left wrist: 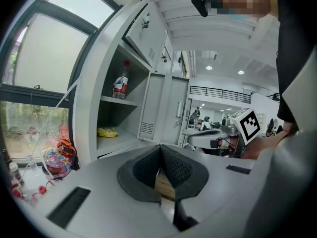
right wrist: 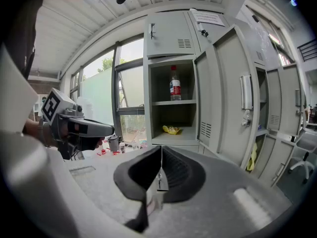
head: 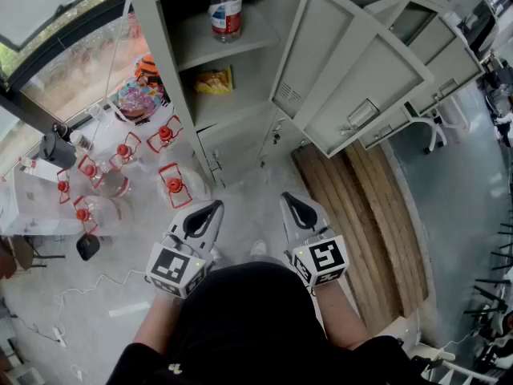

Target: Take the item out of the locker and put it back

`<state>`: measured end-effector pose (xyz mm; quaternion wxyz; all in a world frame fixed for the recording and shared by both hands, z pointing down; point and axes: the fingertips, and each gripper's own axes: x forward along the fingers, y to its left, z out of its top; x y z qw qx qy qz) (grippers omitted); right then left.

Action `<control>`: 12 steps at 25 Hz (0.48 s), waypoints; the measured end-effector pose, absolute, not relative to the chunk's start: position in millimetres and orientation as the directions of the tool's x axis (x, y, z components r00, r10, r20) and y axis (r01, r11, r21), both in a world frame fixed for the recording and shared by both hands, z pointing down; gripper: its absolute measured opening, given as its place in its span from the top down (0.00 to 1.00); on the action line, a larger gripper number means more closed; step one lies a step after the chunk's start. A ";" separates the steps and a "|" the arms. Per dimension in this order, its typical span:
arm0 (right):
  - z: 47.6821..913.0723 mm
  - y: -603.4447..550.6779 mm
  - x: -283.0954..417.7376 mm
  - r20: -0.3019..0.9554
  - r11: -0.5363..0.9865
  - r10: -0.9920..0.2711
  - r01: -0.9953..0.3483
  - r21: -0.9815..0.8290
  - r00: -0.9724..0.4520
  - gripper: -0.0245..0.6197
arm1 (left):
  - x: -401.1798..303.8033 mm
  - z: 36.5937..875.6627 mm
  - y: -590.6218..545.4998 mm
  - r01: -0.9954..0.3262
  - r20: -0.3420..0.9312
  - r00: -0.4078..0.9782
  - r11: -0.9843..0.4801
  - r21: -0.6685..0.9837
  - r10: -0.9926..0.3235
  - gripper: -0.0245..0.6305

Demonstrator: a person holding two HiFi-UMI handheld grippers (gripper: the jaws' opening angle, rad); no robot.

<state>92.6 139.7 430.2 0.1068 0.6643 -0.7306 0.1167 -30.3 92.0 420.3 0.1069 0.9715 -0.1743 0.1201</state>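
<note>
- The grey metal locker [head: 154,50] is the biggest thing. It stands on the floor [head: 256,183] right in front of the person.
- Its door [head: 353,62] is swung wide open to the right side.
- Some long wooden boards [head: 361,215] lie flat on the floor, under the open door.
- A bunch of clear water jugs [head: 178,187] with red caps stand on the floor to the left of the locker.
- A bag with lots of colours [head: 138,96] sits on the floor by the locker's left side, near the window.
- The left tongs [head: 217,204] are held low, well away from the locker. The two jaws are pressed together at the tip, and nothing is between them.
- The right tongs [head: 284,196] are held just beside the left ones, also well away from the locker. Their jaws are closed tight too, and they hold nothing.
- A clear bottle [head: 227,10] with a red label stands up straight on the top shelf inside the locker, about halfway between the shelf's left and right edges.
- A small yellow packet [head: 213,80] lies on the shelf below the bottle, also about halfway between the left and right edges.
</note>
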 end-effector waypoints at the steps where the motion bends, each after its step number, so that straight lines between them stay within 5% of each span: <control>1: 430.8 141.4 94.9 0.311 0.092 -0.946 -0.995 -0.029 -0.096 0.96 | -27.8 420.4 93.5 -0.365 0.271 0.910 -0.917 0.162 -0.314 0.94; 12: 430.7 161.5 130.4 0.290 0.102 -0.951 -0.994 -0.044 -0.111 0.96 | 4.7 423.5 114.8 -0.398 0.282 0.895 -0.904 0.155 -0.346 0.94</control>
